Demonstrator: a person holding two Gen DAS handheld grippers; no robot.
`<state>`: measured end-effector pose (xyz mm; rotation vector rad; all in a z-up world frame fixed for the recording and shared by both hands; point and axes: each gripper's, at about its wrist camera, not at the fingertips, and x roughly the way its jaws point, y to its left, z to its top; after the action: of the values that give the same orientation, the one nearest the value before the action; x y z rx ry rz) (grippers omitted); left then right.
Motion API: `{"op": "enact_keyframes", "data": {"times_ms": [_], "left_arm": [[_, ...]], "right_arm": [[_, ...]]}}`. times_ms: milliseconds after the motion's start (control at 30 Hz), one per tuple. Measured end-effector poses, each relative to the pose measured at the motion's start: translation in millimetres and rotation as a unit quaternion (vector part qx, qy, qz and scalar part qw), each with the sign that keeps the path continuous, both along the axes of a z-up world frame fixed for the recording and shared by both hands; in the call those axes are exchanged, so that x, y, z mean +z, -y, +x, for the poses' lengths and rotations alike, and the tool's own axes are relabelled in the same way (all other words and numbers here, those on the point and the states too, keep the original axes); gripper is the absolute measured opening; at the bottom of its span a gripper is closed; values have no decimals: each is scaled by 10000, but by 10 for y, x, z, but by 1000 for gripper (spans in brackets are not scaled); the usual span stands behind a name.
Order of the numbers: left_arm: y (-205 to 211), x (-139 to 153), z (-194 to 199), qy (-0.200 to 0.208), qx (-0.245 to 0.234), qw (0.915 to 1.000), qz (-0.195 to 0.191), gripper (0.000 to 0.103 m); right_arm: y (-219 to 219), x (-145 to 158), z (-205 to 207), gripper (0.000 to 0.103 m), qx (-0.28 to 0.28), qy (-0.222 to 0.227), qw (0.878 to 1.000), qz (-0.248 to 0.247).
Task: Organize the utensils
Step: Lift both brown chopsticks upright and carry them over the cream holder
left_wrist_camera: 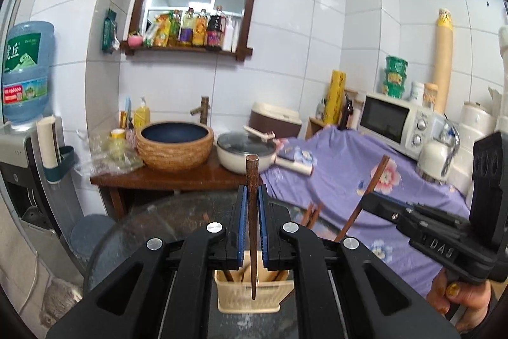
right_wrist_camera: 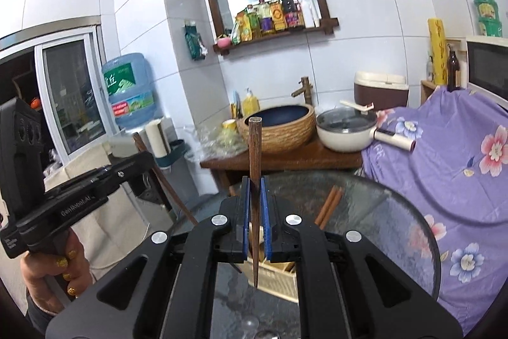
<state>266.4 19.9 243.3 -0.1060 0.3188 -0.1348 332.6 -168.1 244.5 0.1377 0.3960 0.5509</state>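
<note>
On the left side, the left gripper point(left_wrist_camera: 250, 205) is clamped on 1 dark wooden chopstick point(left_wrist_camera: 252, 212), its blue pads pressed against the shaft on both sides. The chopstick stands nearly upright in the jaws: its thick, square-cut butt rises above the pads and its thin tip points down over the cream utensil basket point(left_wrist_camera: 247, 294), which sits on the round glass tabletop point(left_wrist_camera: 152, 218) near its close edge. A few wooden pieces already stand inside that basket, so part of the sorting appears done.

Further right, near the far edge of the tabletop, 2 more chopsticks point(right_wrist_camera: 330, 205) lie side by side on the glass, well apart from the basket; these are judged to be what is left to collect. How many utensils lie elsewhere on the tabletop cannot be told.

On the right side, the right gripper point(right_wrist_camera: 254, 205) is likewise shut tight on a second chopstick point(right_wrist_camera: 255, 196), held upright with its tapered tip hanging above the basket point(right_wrist_camera: 279, 285). In the left wrist view this same chopstick shows tilted beside the purple floral cloth point(left_wrist_camera: 343, 180).

Both held chopsticks look alike: slim, reddish-brown wood, matt, square at the top and narrowing to a point. Neither tip has entered the basket yet, so the present step is judged to be carrying the pair over and lowering it in.
</note>
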Motion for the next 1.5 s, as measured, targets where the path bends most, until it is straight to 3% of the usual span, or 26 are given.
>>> {"op": "enact_keyframes", "data": {"times_ms": [167,333,433,500,667,800,933,1500], "left_arm": [[-39,160,172,212,273,9994,-60,7],[-27,38,375,249,522,9983,-62,7],[-11,-133,487,289,710,9971,-3,7],[-77,-205,522,322,751,9965,-179,7],[-174,-116,566,367,710,9959,-416,7],[-113,59,480,626,691,9953,-277,7],[-19,8,490,722,733,9946,-104,7],[48,-1053,875,-411,530,9977,25,7]], "right_arm": [[-76,120,130,7,-121,170,9998,4],[-163,60,246,7,-404,438,9980,-190],[-211,-128,365,7,-520,374,9975,-304],[-226,-262,423,7,-589,334,9971,-359],[-231,-458,560,7,-599,141,9973,-398],[-220,-456,616,7,-606,121,9975,-329],[-246,-521,639,7,-581,63,9977,-335],[-244,-1032,704,7,-566,-403,9966,-450]]}}
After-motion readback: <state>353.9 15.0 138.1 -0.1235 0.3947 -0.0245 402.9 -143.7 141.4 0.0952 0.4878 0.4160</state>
